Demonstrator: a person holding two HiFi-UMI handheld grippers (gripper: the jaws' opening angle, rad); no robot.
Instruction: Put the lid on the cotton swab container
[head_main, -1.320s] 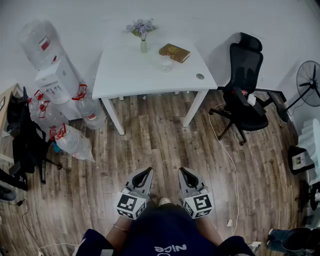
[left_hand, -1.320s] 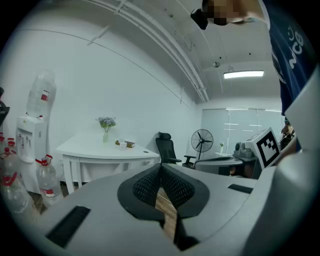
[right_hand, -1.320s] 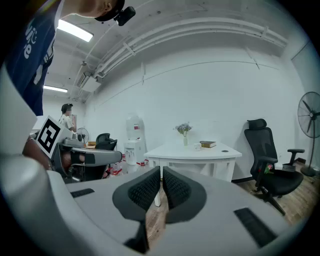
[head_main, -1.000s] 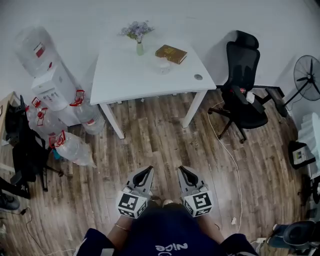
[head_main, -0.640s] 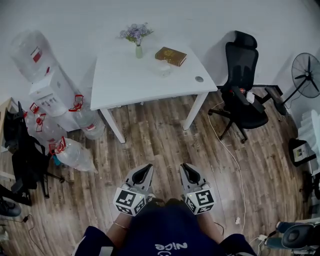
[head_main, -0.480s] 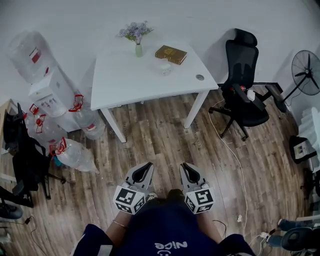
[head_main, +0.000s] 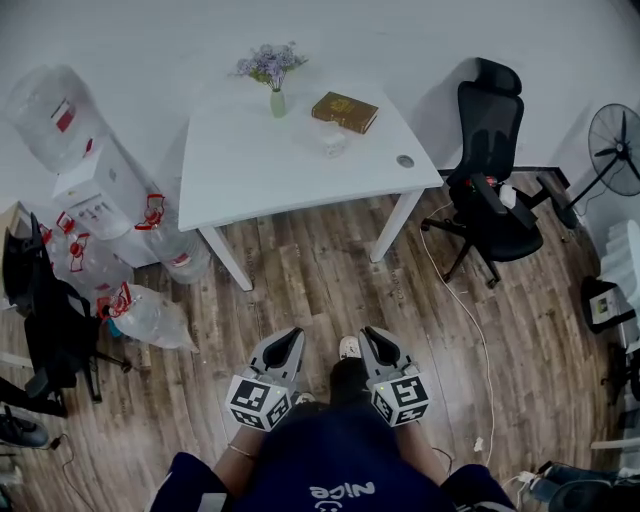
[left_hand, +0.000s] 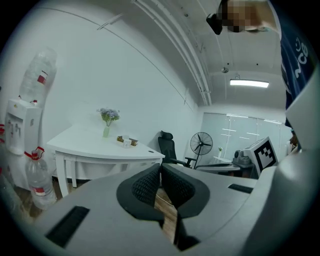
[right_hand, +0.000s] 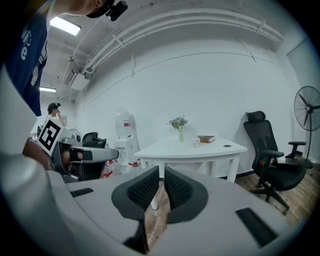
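Observation:
A small clear cotton swab container (head_main: 333, 139) stands on the white table (head_main: 260, 170), far ahead of both grippers; whether it has a lid on I cannot tell at this distance. It shows small in the left gripper view (left_hand: 132, 142) and in the right gripper view (right_hand: 195, 142). My left gripper (head_main: 292, 336) and right gripper (head_main: 369, 335) are held side by side close to the person's body, over the wooden floor. Both are shut with nothing between the jaws, as the left gripper (left_hand: 160, 169) and the right gripper (right_hand: 161, 171) show in their own views.
On the table are a vase of purple flowers (head_main: 276, 95), a brown book (head_main: 345, 110) and a small round grey disc (head_main: 404, 160). A black office chair (head_main: 490, 190) and a fan (head_main: 616, 165) stand right; a water dispenser (head_main: 95, 190) and bottles (head_main: 150, 315) left.
The view has shifted slightly and the table sits a little nearer. A shoe has come forward between the two grippers. Both grippers stay shut at the same spot by the body.

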